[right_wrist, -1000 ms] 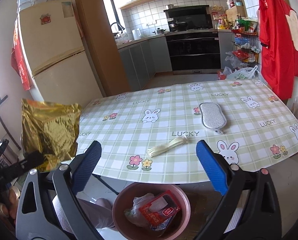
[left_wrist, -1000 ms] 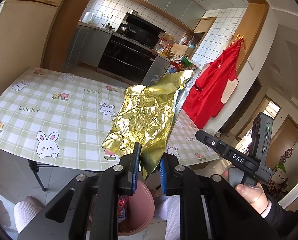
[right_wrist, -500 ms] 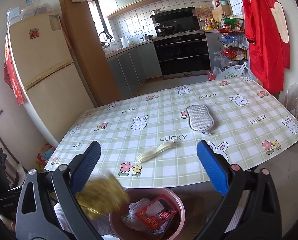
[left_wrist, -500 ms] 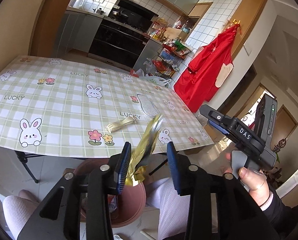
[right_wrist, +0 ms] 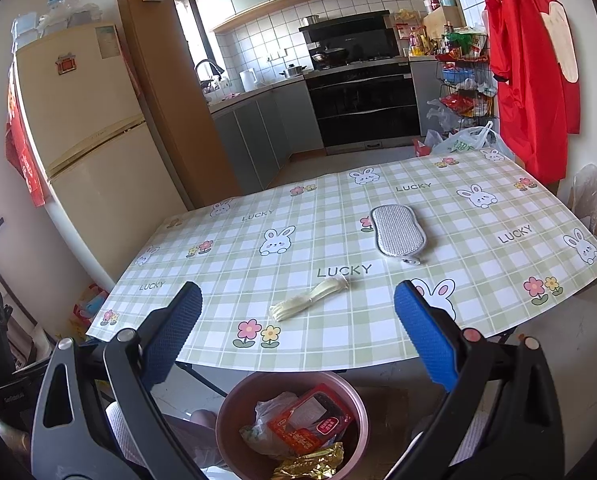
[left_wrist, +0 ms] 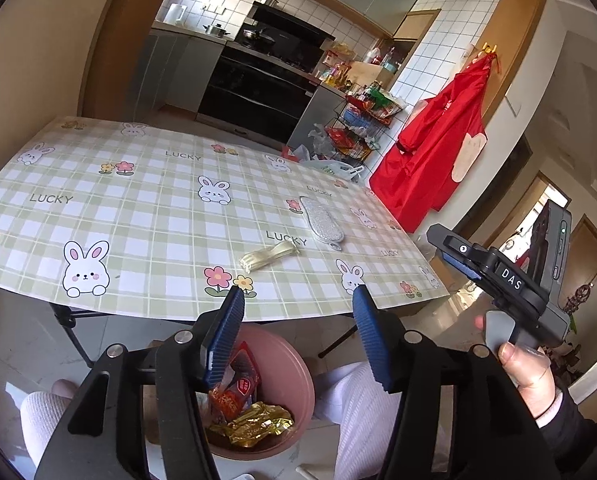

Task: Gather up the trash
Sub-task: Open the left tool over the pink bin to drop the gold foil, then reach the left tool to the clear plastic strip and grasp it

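Note:
A pink bin stands on the floor below the table's near edge. In it lie a crumpled gold foil wrapper, a red packet and a plastic bag. My left gripper hovers over the bin, its jaws opening with nothing between them. My right gripper is wide open and empty above the bin, pointing at the table. A pale cream strip of trash lies on the checked tablecloth.
A grey scrubbing pad lies farther back on the table. A person's knees in white trousers flank the bin. A hand holds the right gripper's handle. Fridge, kitchen counter and a red garment lie beyond.
The left gripper let go of the gold foil wrapper, which dropped from between its jaws into the pink bin. The left jaws have spread apart. The right gripper stayed open.

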Motion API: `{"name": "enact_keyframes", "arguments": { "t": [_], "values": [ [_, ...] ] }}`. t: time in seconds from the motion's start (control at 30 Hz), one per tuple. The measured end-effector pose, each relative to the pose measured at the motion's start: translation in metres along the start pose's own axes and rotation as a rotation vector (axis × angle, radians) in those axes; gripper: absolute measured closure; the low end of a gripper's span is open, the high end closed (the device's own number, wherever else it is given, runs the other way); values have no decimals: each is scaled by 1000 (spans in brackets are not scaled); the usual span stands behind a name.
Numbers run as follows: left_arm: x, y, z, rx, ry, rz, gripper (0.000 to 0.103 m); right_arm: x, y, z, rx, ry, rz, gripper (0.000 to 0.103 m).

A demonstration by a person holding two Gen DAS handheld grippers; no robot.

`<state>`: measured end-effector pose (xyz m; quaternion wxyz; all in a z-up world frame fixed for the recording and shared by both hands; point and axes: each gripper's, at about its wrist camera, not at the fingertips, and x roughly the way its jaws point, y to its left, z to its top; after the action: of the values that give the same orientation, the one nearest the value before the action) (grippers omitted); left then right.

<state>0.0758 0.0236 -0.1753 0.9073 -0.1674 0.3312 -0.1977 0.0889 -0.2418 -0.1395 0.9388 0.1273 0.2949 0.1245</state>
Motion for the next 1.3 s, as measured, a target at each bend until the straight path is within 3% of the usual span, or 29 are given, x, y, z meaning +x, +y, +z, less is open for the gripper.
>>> {"name": "enact_keyframes", "arguments": {
  "t": [0.3,0.83,1.03,1.3],
  "values": [
    [57,6,20,153,75,70,48,20,-33,-2,13,40,-24,8],
    [262,7,35,427,392,111,48,87,-99,19,41,139,-81,8],
    [305,7,35,500,458,134,48,109,-119,27,56,160,-94,8],
    [331,6,28,558,507,148,51,131,-134,32,57,185,-107,8]
  ]
}}
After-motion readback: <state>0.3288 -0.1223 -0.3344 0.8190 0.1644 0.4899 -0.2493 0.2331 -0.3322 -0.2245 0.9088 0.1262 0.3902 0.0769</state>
